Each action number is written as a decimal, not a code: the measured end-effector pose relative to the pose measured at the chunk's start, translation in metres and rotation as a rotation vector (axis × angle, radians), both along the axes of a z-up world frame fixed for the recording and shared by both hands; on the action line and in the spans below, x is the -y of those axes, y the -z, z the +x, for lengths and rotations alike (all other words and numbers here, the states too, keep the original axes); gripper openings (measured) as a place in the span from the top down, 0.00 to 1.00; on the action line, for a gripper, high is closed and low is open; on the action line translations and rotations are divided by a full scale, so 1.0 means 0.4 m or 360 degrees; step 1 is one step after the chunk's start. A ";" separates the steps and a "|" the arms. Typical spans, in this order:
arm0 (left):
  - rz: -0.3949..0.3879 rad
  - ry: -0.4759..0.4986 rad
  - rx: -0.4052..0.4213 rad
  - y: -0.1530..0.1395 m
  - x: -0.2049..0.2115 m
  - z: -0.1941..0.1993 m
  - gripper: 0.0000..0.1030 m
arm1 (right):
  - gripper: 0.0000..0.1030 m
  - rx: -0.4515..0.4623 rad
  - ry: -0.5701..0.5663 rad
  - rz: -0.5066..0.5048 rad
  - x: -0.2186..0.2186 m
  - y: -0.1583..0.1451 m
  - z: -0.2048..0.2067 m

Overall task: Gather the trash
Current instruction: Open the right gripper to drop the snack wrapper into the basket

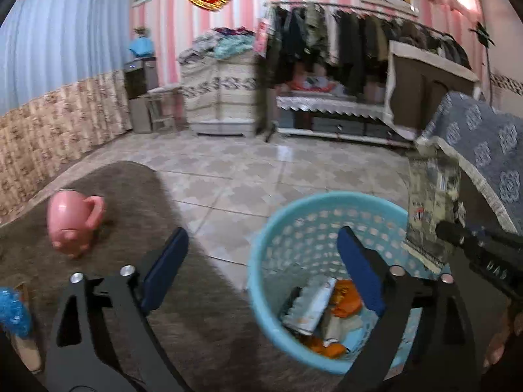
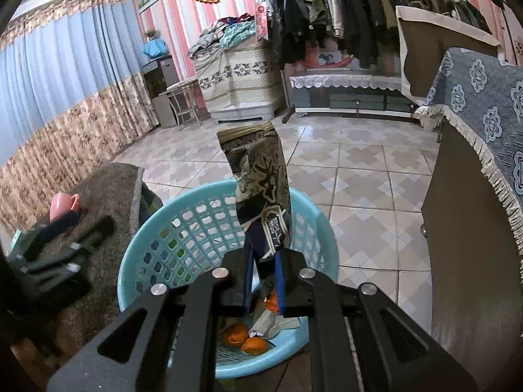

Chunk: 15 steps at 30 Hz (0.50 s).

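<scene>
A light blue perforated basket (image 1: 261, 261) (image 2: 137, 261) stands on the tiled floor beside a grey rug. It holds orange peel (image 2: 253, 344) and crumpled wrappers (image 1: 310, 307). My right gripper (image 2: 263, 281) is shut on a dark patterned wrapper (image 2: 261, 196) and holds it upright over the basket; the wrapper also shows at the right of the left wrist view (image 1: 428, 209). My left gripper (image 1: 261, 264) is open and empty, above the basket's left rim and the rug edge.
A pink pig-shaped mug (image 1: 73, 222) lies on the grey rug (image 1: 137, 196). A blue crinkled object (image 1: 13, 313) sits at the left edge. A cloth-covered cabinet (image 2: 483, 196) stands close on the right. Tiled floor (image 2: 359, 170) stretches ahead to a clothes rack.
</scene>
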<state>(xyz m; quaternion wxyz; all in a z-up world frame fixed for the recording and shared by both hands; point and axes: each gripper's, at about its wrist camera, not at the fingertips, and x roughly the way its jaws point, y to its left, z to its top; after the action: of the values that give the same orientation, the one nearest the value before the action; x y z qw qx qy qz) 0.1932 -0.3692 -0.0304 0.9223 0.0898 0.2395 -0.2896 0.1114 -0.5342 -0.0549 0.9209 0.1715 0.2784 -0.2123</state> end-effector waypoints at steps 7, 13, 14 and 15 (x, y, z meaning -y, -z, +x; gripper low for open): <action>-0.0045 -0.0234 0.0064 -0.067 -0.162 0.028 0.05 | 0.89 -0.0017 -0.0034 0.0005 -0.048 0.013 0.047; -0.0079 -0.0415 0.0077 -0.100 -0.296 0.045 0.05 | 0.85 -0.0076 -0.0096 -0.0034 -0.104 0.030 0.098; -0.0084 -0.0441 0.0076 -0.105 -0.320 0.046 0.05 | 0.85 -0.0083 -0.0117 -0.0044 -0.113 0.034 0.104; -0.0086 -0.0460 0.0077 -0.109 -0.338 0.044 0.05 | 0.85 -0.0096 -0.0129 -0.0049 -0.118 0.038 0.109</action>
<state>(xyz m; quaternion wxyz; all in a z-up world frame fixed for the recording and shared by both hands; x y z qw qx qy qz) 0.2110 -0.2338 0.0132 0.9620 0.0364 0.2197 -0.1579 0.1550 -0.4872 -0.0700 0.9224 0.1395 0.3095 -0.1843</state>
